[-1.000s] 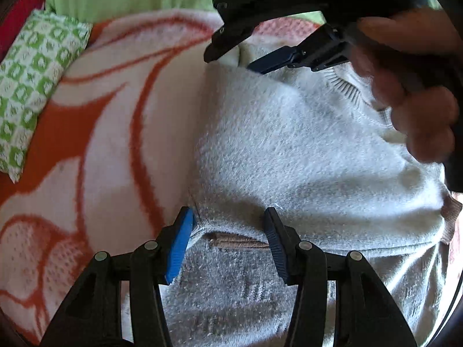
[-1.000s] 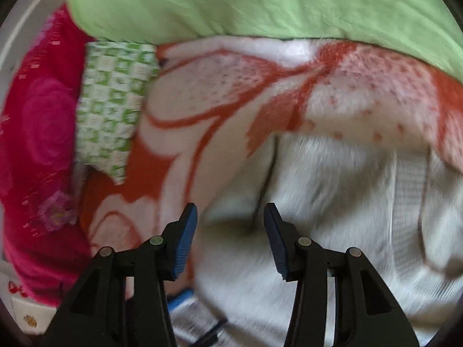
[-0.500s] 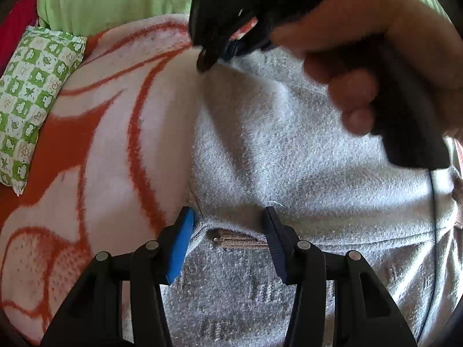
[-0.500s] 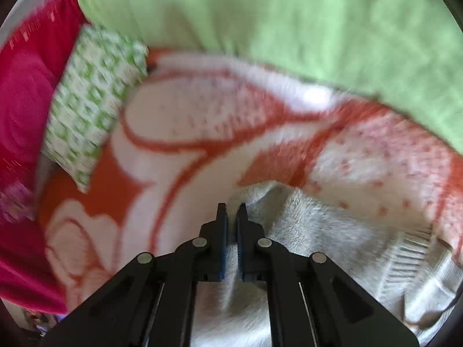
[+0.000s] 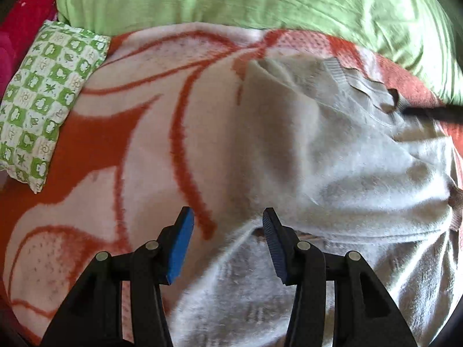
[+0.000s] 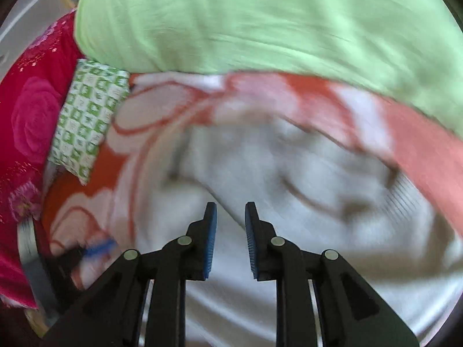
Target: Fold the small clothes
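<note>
A wide orange-and-white blanket (image 5: 121, 156) covers the bed, with a pale green pillow (image 5: 260, 3) lying across its far edge and a deep pink rose-patterned cover (image 6: 31, 121) at the left. On the blanket, right of centre, lies the grey fleece garment (image 5: 341, 156), its upper part doubled over the lower along a crosswise fold, a ribbed hem at its far right corner. A small green-and-white checked pouch (image 5: 46, 98) rests at the blanket's far left, well apart from the garment. The left gripper (image 5: 228, 231) hangs with jaws apart and empty over the garment's left edge at the fold. The right gripper (image 6: 231, 219), blurred, has just been opening its jaws; they stand narrowly parted above the garment, nothing between them.
</note>
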Demonstrator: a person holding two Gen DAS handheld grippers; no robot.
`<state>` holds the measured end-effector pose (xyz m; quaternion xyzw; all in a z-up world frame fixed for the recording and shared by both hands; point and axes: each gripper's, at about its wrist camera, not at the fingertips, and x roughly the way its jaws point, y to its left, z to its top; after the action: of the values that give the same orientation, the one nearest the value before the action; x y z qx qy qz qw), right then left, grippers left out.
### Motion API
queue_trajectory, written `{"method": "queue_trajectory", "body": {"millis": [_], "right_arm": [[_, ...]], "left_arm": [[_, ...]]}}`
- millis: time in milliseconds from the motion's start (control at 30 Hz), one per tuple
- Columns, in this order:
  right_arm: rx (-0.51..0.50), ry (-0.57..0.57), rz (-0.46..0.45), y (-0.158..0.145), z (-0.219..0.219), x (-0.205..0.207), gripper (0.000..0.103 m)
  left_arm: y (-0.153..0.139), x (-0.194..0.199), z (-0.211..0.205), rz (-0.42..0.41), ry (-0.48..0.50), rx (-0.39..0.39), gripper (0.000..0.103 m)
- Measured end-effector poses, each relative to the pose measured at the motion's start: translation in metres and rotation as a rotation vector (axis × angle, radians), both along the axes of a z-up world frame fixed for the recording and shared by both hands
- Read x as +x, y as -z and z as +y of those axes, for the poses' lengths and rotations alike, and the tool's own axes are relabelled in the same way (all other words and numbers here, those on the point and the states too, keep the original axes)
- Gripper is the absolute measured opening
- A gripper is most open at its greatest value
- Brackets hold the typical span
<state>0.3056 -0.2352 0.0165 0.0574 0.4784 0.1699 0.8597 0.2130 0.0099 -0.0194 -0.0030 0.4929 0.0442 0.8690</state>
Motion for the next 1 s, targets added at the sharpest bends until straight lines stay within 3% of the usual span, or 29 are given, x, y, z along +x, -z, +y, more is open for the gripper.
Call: {"method": "queue_trajectory", "body": {"millis": [267, 333, 433, 533, 567, 600, 733, 900, 967, 1000], "right_arm": [[-0.146, 0.276, 0.039, 0.027, -0.113, -0.093, 0.023], [-0.169, 0.328, 0.043, 0.029, -0.131, -0.102, 0.043], [-0.154, 0.387, 0.042, 0.035, -0.150, -0.110, 0.045], [-0.195, 0.382, 0.057, 0.045, -0.145, -0.104, 0.043], [-0.213, 0.353, 0.070, 0.049, -0.138, -0.097, 0.032], [-0.217, 0.335, 0.082, 0.050, -0.132, -0.091, 0.005], [-0.300, 0.321, 0.009, 0.030, -0.121, -0.074, 0.004], [-0.373, 0.295, 0.106, 0.054, -0.121, -0.046, 0.006], [-0.394, 0.302, 0.096, 0.046, -0.114, -0.047, 0.012], [-0.393, 0.303, 0.089, 0.042, -0.110, -0.049, 0.029]], "left_arm": [[-0.007, 0.036, 0.021, -0.014, -0.030, 0.004, 0.050], [-0.011, 0.046, 0.020, -0.023, -0.031, 0.011, 0.050], [-0.008, 0.067, 0.018, -0.009, -0.037, 0.049, 0.050], [0.009, 0.085, 0.015, 0.044, -0.054, 0.137, 0.051], [0.015, 0.089, 0.015, 0.061, -0.063, 0.166, 0.048], [0.020, 0.093, 0.016, 0.078, -0.072, 0.188, 0.046], [0.029, 0.100, 0.025, 0.097, -0.100, 0.247, 0.047], [0.024, 0.093, 0.026, 0.098, -0.078, 0.247, 0.047], [0.016, 0.080, 0.030, 0.094, -0.066, 0.203, 0.047], [0.013, 0.073, 0.031, 0.092, -0.061, 0.185, 0.047]]}}
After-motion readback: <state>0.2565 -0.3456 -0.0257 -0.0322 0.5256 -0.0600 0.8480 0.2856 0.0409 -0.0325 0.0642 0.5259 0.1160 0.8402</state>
